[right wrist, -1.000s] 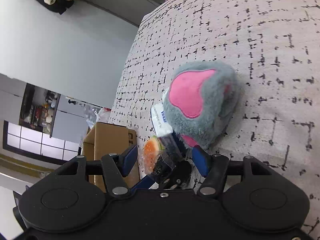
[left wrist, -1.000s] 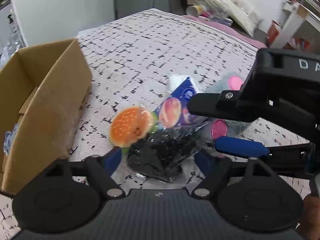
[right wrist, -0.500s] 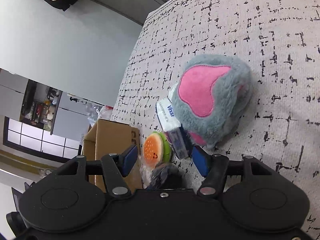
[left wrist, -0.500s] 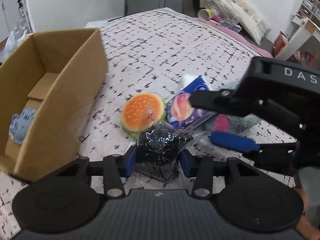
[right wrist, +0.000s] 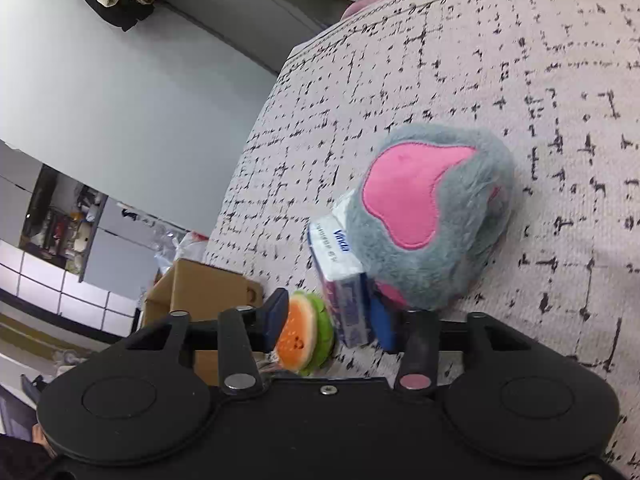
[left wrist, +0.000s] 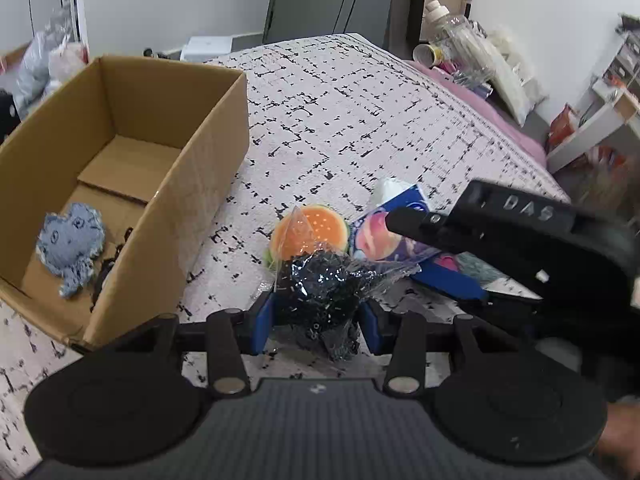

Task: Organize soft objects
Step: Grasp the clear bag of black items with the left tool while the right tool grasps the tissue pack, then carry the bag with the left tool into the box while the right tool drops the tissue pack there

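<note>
the left gripper (left wrist: 316, 318) now pinches the black sequinned bundle in clear wrap (left wrist: 320, 292); a second ago its jaws stood spread either side of it, so the grasp has been made and the bundle looks raised a little off the patterned bed cover (left wrist: 340, 120). that likely frees it to go into the cardboard box (left wrist: 192, 184), which sits to the left and already holds a blue-grey knitted toy (left wrist: 70, 244).

the right gripper (right wrist: 332, 320) has its jaws closing; between them sit the burger squishy (right wrist: 306, 334) and the near end of the tissue pack (right wrist: 344, 280). the far pad seems to meet the pack, while the near pad looks just short of the burger, so i judge nothing firmly gripped yet. half a second ago these jaws were much wider.

just beyond, the grey plush with the pink heart (right wrist: 432, 216) leans against the tissue pack. in the left view the burger and pack lie just behind the lifted bundle. three soft things are still outside the box.
</note>
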Available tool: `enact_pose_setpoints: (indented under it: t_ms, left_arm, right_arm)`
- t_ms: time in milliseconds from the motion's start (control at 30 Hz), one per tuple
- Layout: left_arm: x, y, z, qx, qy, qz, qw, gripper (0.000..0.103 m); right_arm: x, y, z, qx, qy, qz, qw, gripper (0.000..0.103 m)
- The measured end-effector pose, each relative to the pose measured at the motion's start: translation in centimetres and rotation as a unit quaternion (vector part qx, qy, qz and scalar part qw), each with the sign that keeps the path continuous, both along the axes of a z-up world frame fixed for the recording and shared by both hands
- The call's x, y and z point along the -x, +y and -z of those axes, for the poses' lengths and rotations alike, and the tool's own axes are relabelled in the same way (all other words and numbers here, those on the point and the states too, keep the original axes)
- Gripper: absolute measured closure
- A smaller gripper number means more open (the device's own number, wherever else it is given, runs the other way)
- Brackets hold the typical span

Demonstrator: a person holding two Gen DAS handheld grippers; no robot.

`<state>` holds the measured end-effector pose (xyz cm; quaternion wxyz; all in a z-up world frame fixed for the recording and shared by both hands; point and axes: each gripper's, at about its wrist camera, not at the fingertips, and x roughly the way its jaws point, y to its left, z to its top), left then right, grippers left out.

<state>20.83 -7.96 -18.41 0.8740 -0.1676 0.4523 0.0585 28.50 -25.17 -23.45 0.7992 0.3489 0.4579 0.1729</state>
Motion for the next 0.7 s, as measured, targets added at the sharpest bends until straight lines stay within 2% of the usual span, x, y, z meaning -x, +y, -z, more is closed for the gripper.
enact_pose_setpoints:
  t_ms: [33,100,433,700]
  left_arm:
    - [0.1,0.0,-0.2,0.000,-0.003,0.000,1.0000,0.059]
    - [0.2,0.0,-0.7,-0.005,-0.009,0.003,0.9999,0.059]
    - [1.4,1.5,-2.8,0.016,-0.033,-0.003,0.9993,0.059]
    - [2.8,2.7,-5.0,0.026,-0.058,0.000,0.9980,0.059]
  right_arm:
    - [-0.1,0.1,0.0,0.007,-0.003,0.003,1.000,0.077]
    - [0.1,0.0,-0.1,0.019,-0.011,0.009,1.000,0.085]
    - [2.6,-0.8,-2.6,0.044,-0.047,0.015,0.998,0.086]
    - [5.3,-0.6,-6.0,0.063,-0.073,0.017,0.995,0.086]
